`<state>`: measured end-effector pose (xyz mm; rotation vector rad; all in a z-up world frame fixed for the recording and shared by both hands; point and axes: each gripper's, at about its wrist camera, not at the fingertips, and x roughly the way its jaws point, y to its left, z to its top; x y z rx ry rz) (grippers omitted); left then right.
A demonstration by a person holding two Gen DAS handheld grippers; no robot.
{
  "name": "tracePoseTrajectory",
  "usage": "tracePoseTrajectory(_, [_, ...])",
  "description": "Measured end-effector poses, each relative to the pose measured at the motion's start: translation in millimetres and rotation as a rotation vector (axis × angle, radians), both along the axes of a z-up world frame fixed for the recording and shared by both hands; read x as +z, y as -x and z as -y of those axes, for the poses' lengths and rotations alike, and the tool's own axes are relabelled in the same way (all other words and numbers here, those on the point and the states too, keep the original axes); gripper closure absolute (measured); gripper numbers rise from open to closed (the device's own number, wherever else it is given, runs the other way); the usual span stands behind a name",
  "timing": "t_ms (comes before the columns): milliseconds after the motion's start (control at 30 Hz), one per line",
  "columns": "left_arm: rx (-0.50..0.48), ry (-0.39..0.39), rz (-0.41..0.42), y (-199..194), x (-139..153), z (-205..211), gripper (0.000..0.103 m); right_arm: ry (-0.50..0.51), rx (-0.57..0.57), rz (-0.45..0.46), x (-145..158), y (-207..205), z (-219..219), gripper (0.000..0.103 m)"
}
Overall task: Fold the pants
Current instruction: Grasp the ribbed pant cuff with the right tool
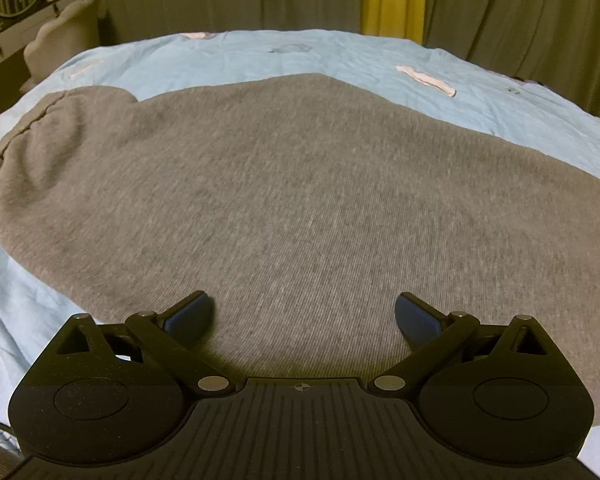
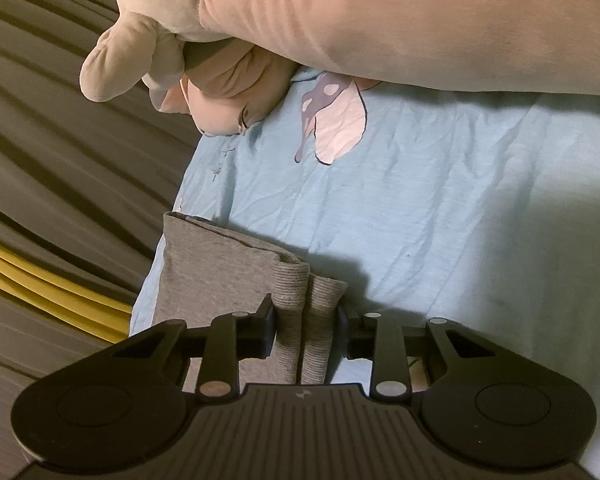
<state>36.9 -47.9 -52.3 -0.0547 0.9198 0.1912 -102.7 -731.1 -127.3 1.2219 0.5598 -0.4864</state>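
My right tongs (image 2: pixel 305 326) pinch two ribbed cuffs (image 2: pixel 288 280) of the one grey knit pants (image 1: pixel 300 200), spread across the light-blue cartoon-print bedsheet (image 1: pixel 380 60); my left tongs (image 1: pixel 304 316) hang wide above them, holding nothing.

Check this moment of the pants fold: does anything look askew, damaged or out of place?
Nothing is damaged or spilled. The grey pants lie flat on the blue sheet. The only untidy spot is the cuff end, bunched into two ribbed folds between the pads of the right tool. The left tool stands open above the cloth.
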Motion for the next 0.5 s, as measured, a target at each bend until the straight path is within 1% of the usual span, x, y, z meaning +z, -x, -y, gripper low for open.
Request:
tracePoseTrajectory(233, [0.003,0.008,-0.001,0,1,0,0.001,0.021,0.009,-0.011,2,-2,-1,0.071])
tracePoseTrajectory(300, [0.007,0.018,-0.003,1,2,-1,0.001,0.035,0.013,-0.02,3,-3,-2,0.075])
tracePoseTrajectory(367, [0.012,0.043,-0.005,1,6,-5,0.001,0.049,0.018,-0.029,5,-4,-3,0.08])
tracePoseTrajectory(467, [0.029,0.111,-0.022,4,19,-13,0.001,0.091,0.038,-0.045,14,-9,-6,0.084])
tracePoseTrajectory(500, [0.037,0.134,-0.022,6,25,-18,0.001,0.169,0.012,-0.078,18,-10,-8,0.084])
